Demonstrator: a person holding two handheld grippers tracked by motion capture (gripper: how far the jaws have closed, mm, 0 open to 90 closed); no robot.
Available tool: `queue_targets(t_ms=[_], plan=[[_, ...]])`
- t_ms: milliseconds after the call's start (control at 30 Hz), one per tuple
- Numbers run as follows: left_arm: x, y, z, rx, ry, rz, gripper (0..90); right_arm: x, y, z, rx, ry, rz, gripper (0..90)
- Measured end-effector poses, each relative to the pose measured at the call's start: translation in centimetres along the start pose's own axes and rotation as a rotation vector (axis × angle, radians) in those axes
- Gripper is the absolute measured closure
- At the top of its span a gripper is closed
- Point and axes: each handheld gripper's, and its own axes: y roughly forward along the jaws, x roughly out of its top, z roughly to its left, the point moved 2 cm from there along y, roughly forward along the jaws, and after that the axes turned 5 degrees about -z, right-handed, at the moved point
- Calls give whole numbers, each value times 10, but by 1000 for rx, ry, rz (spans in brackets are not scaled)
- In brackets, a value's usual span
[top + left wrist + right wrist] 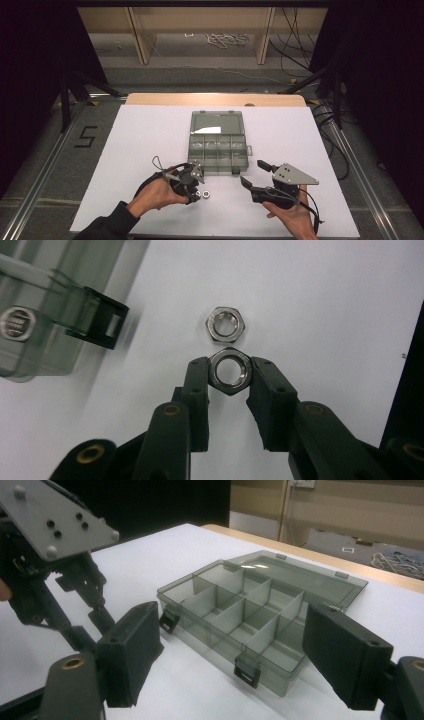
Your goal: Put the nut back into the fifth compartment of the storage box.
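Observation:
A steel hex nut [230,389] lies flat on the white table cover, with the two black pads of my left gripper [230,372] pressed against its opposite sides. A second hex nut [212,324] lies loose just beyond it, almost touching. In the high view my left gripper [196,192] points down at the two nuts [204,194] in front of the box. My right gripper [252,172] hovers to the right of them, jaws wide apart with nothing between them. In the right gripper view, its jaws [235,630] frame the box.
An open smoky-clear compartment box [218,171] sits mid-table, lid laid back, with small metal parts in some cells. Its latch corner [97,317] is close to the left of the nuts, with a nut [17,324] inside. The left gripper's grey plate [55,520] shows at left.

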Motion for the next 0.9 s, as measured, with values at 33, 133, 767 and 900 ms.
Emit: queue_targets(t_ms=[33,133,767,900], plan=[[0,-2,2,5,-5,-6,699,0,0,0,1,0,0,238],[1,-8,6,17,-2,-17,699,0,0,0,1,0,-2,238],[17,-34,30,69,-8,-93,699,0,0,-2,-20,-11,13,198],[21,-40,42,94,-41,-130,699,-1,0,-1,-18,-2,13,185]])
